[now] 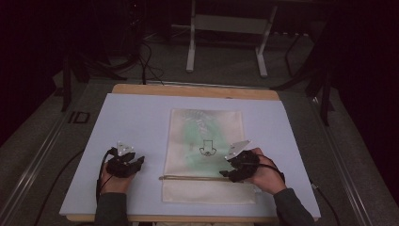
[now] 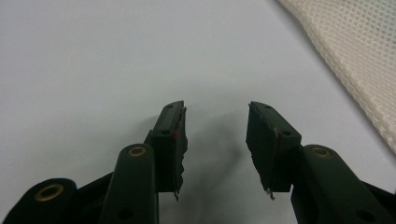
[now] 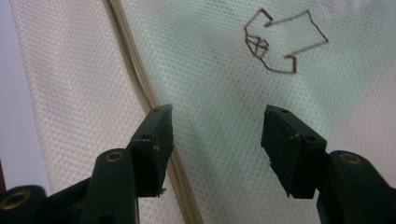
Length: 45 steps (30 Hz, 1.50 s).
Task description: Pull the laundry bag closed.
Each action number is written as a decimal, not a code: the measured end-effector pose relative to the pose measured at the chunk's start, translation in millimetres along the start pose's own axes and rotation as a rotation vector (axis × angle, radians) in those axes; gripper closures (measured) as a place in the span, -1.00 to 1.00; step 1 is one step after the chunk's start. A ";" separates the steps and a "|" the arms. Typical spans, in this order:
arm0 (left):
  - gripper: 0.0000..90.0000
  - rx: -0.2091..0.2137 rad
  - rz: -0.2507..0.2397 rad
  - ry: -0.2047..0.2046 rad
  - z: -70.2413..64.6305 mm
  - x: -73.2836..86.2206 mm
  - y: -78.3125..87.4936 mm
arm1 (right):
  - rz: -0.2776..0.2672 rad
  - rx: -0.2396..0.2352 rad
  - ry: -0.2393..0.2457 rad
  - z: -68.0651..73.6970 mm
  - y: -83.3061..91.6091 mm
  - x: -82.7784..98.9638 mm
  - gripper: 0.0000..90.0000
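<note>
A cream mesh bag (image 1: 205, 155) lies flat on the pale blue sheet (image 1: 136, 122), with something green showing through it and a dark line drawing (image 1: 207, 148) in the middle. A tan drawstring (image 1: 193, 178) crosses it near the front end. My right gripper (image 1: 229, 175) is open just over the bag by the drawstring; in the right gripper view the mesh (image 3: 219, 93), drawstring (image 3: 135, 65) and drawing (image 3: 280, 42) lie past my open right gripper (image 3: 217, 140). My left gripper (image 1: 138, 164) rests open on the sheet left of the bag, and the left gripper view has my left gripper (image 2: 217, 140) with nothing between its jaws and the bag's edge (image 2: 359, 51) at upper right.
The sheet covers a wooden table (image 1: 195, 90). Beyond it stand a white metal frame (image 1: 226, 28) and dark cables (image 1: 146, 61) on the grey floor. Bare sheet lies to the left of the bag and behind it.
</note>
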<state>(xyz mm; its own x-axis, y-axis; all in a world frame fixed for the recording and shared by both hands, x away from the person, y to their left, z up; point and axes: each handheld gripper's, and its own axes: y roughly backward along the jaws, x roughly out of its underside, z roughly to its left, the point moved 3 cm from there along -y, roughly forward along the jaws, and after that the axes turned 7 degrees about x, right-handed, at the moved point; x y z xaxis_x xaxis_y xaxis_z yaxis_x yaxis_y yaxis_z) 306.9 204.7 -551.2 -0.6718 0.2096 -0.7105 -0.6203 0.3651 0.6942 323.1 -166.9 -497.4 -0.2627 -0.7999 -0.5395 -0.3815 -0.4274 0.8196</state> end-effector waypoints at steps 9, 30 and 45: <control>0.26 0.001 0.000 0.001 0.2 0.0 -0.1 | 0.001 -0.019 0.033 6.6 -7.1 -18.1 -0.04; 0.26 0.002 0.002 0.003 0.1 -0.1 -0.7 | -0.020 -0.068 0.091 20.1 -22.7 -50.4 0.05; 0.26 0.003 0.001 0.005 0.6 -0.1 -0.3 | -0.031 -0.086 0.128 31.6 -35.3 -69.1 0.07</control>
<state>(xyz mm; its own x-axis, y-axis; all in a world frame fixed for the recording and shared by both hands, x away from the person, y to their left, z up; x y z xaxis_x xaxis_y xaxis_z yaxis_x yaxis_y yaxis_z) 307.4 205.1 -551.4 -0.6742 0.2051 -0.7094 -0.6185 0.3680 0.6943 326.7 -83.2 -495.2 -0.1347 -0.8306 -0.5404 -0.3089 -0.4830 0.8193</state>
